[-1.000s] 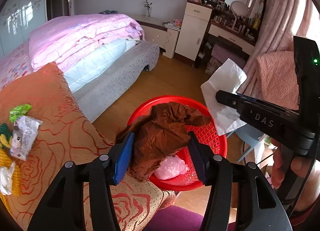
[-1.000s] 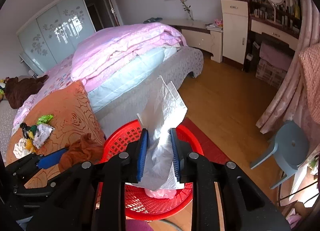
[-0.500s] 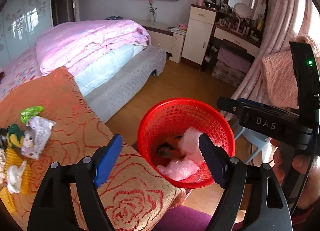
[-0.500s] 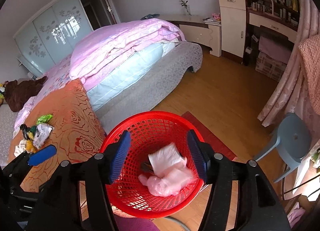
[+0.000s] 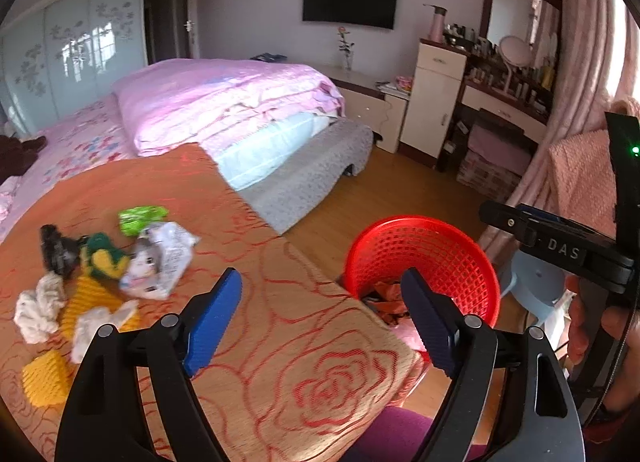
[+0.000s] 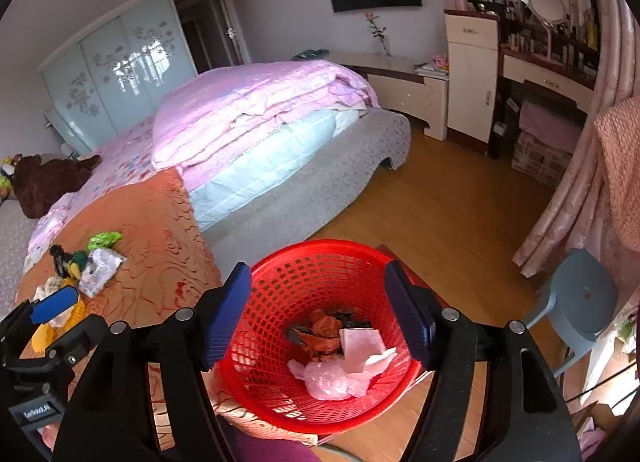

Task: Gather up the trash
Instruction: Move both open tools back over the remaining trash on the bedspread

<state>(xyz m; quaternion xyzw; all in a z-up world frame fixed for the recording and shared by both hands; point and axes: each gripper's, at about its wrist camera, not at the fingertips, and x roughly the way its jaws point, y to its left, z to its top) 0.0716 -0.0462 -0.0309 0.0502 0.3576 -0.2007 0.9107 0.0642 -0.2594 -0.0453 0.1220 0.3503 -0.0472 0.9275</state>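
Note:
A red mesh basket stands on the floor by the orange rose-patterned bedspread. It holds a brown wrapper, white paper and a pink plastic bag. My right gripper is open and empty just above the basket. My left gripper is open and empty above the bedspread's edge, left of the basket. A pile of trash lies on the bedspread at the left: a green wrapper, a white printed packet, crumpled tissues and yellow pieces.
A pink-quilted bed fills the middle. A blue plastic stool stands right of the basket on the wooden floor. A dresser with a mirror and pink curtains line the right side.
Both grippers opened: the brown wrapper fell from the left and the white paper from the right into the basket. The left gripper then swung left toward the trash pile.

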